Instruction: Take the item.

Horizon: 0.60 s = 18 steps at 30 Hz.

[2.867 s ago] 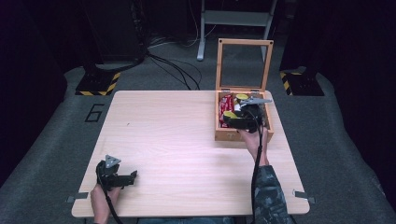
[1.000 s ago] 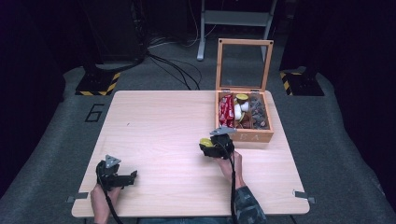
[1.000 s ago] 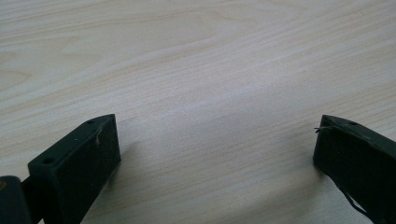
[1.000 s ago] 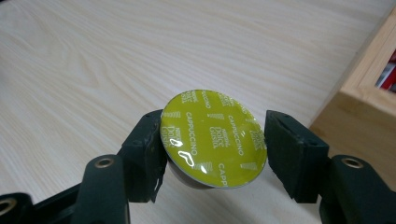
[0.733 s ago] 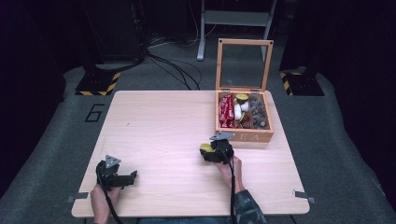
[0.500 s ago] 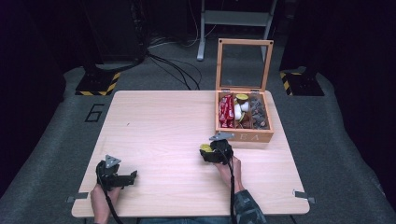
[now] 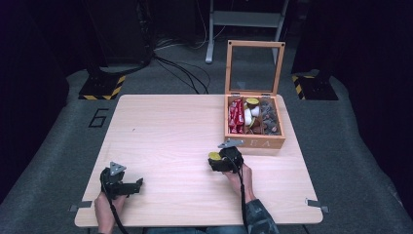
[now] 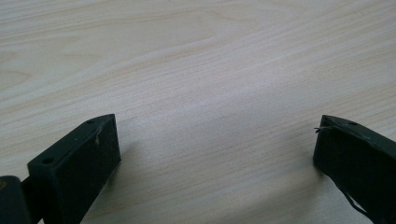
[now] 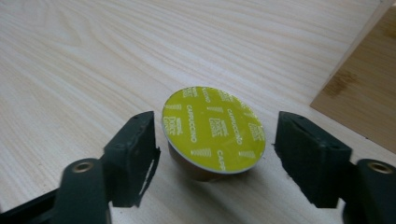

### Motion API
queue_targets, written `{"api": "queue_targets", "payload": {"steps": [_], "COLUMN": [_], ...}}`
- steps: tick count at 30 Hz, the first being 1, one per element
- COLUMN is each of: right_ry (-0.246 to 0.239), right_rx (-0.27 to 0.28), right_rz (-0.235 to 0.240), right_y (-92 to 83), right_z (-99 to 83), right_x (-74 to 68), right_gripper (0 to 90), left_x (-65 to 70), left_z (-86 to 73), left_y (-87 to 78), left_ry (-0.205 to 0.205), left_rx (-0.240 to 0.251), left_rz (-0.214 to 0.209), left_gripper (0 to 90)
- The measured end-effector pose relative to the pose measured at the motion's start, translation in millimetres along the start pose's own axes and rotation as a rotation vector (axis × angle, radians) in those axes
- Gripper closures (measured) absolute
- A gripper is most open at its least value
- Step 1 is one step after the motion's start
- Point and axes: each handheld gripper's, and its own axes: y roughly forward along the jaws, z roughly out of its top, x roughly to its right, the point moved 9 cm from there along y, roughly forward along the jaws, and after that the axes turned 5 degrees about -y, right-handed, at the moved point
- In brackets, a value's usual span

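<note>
I have the right gripper [image 7: 217,161] low over the table [image 7: 165,126], just in front of the wooden box [image 7: 255,142], with the hand behind it coming in from the table's near edge. In the right gripper view the coffee capsule [image 9: 213,130] stands on the tabletop between my two black jaws, its yellow-green foil lid facing up and tilted a little toward the camera. The jaws have just been opening: there is a clear gap on the right side of the capsule, and the left jaw sits right at the rim of the lid, where I can't tell if it still brushes it. So the grip is released and the capsule rests on the wood by itself, with the box's corner close behind it at the right of that view. From the high view the capsule [image 7: 214,156] shows as a yellow spot at the gripper's front left, near the box's front wall but apart from it.

My left gripper [image 7: 127,185] rests near the table's front left corner, well apart from the capsule. In the left gripper view its jaws stand wide apart over bare wood, gripping nothing.
</note>
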Motion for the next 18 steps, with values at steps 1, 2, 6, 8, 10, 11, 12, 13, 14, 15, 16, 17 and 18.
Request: {"api": "queue_targets", "payload": {"steps": [1,2,6,8,10,11,12,13,14,15,16,17,18], "right_ry": [0.000,-0.003,0.005,0.009,0.004,0.004,0.005,0.003,-0.003,-0.002,-0.008,-0.009,-0.014], "right_rx": [0.003,0.015,0.044,0.056,0.071,0.079,0.085,0.091,0.091,0.095,0.099,0.101,0.103], "right_rz": [-0.001,0.006,0.029,0.033,0.044,0.045,0.044,0.042,0.045,0.041,0.036,0.037,0.031], "right_y": [-1.4,-3.9,-13.9,-19.7,-26.1,-29.2,-32.3,-35.4,-38.6,-41.8,-45.1,-48.8,-52.6], "right_z": [0.2,1.1,4.0,5.0,5.8,6.1,6.3,6.2,5.8,5.4,4.8,3.8,2.5], "right_x": [0.1,0.5,-0.1,-0.2,0.0,0.0,0.0,0.4,0.8,1.2,2.0,1.9,2.6], "right_gripper": [23.1,21.0,14.5,13.6,12.6,11.7,10.8,10.2,9.5,8.7,8.3,7.8,7.5], "left_x": [0.0,0.0,0.0,0.1,0.0,0.0,0.0,0.0,0.1,0.0,0.1,0.1,0.0], "left_z": [0.0,0.1,0.0,0.0,0.0,0.0,0.0,0.0,0.0,0.0,0.0,0.0,0.0], "left_y": [0.0,0.0,0.0,0.0,0.0,0.0,0.0,-0.1,-0.1,-0.1,0.0,-0.1,-0.1], "left_ry": [0.000,0.000,0.001,0.000,0.000,0.001,0.001,0.001,0.001,0.001,0.000,0.001,0.001], "left_rx": [0.000,0.001,0.000,0.001,0.000,0.000,0.000,0.000,0.000,0.000,0.000,0.000,0.000], "left_rz": [0.000,0.000,0.000,0.000,0.000,0.000,0.000,0.000,0.000,0.000,0.000,0.000,0.000], "left_gripper": [0.4,0.4,0.4,0.4,0.4,0.4,0.4,0.4,0.4,0.4,0.4,0.4,0.4]}}
